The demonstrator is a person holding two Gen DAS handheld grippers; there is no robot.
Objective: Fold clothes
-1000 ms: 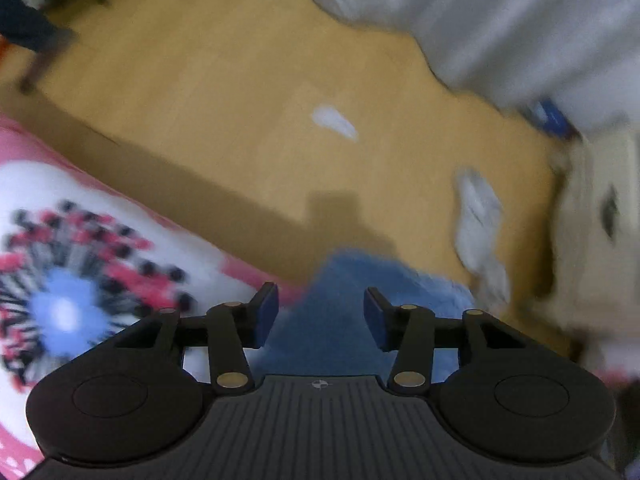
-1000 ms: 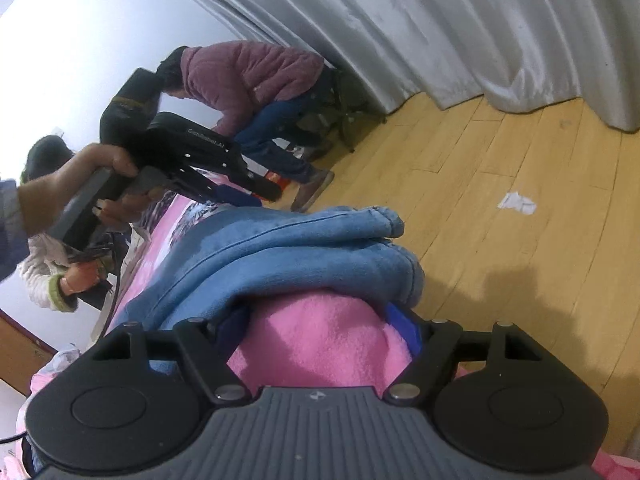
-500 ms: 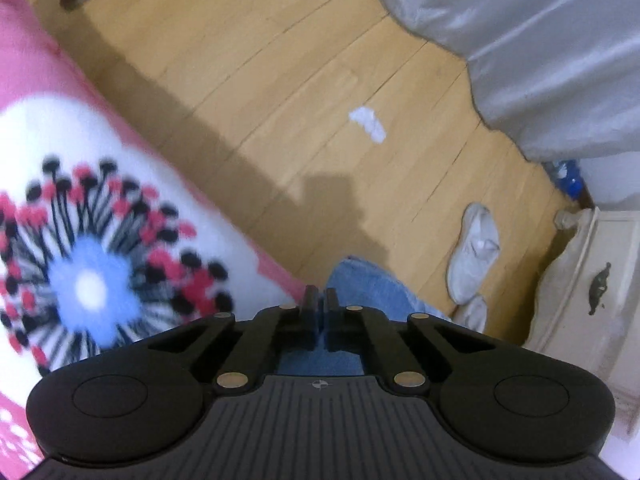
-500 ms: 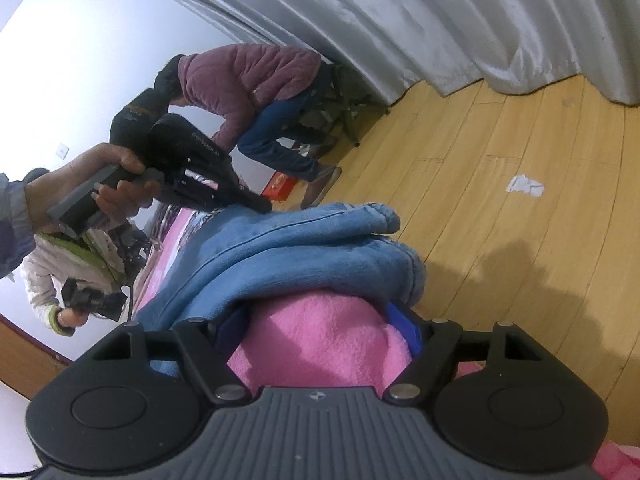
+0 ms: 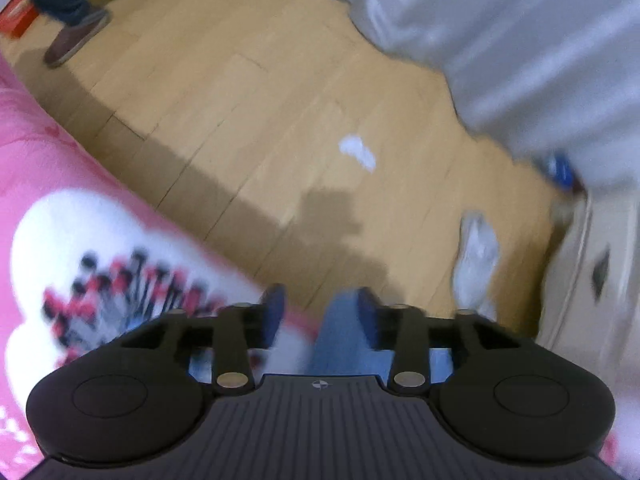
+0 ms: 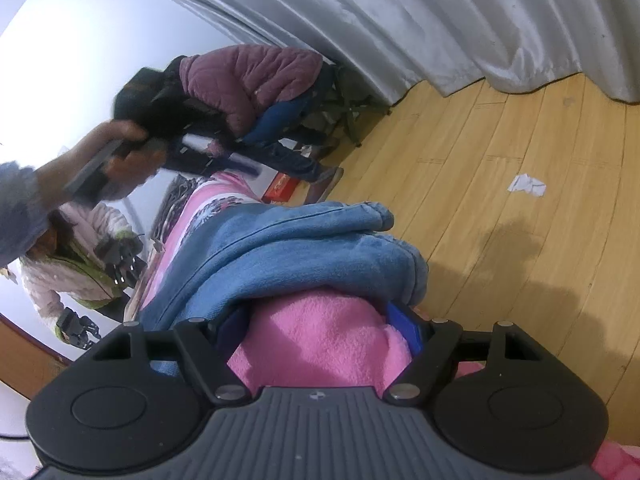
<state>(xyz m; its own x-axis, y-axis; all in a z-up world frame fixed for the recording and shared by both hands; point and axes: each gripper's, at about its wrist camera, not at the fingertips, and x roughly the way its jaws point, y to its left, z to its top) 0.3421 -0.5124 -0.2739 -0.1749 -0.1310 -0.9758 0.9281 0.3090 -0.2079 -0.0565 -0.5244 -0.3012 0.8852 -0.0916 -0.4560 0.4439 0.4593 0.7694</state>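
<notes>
- Over the edge of the bed, the left gripper (image 5: 318,312) points steeply down, its blue-padded fingers (image 5: 272,312) partway apart; they have just been opening, and nothing is pinched between them.
- Blue denim (image 5: 340,340) shows just below those fingers, beside the pink flowered blanket (image 5: 60,184) at the bed's edge.
- Wooden floor (image 5: 248,120) spreads beyond, with a scrap of white paper (image 5: 358,152) and a white shoe (image 5: 476,256) lying on it; this view is blurred.
- On the right side, the right gripper (image 6: 320,320) has its fingers (image 6: 404,326) spread wide around a pink fleece garment (image 6: 320,340); cannot tell whether the pads press it.
- Folded blue jeans (image 6: 300,248) rest on top of the pink fleece, right in front of the gripper.
- Beyond them, a hand (image 6: 120,148) holds the left gripper up above the bed.
- Two other people are at the back, by the grey curtain (image 6: 400,20).
</notes>
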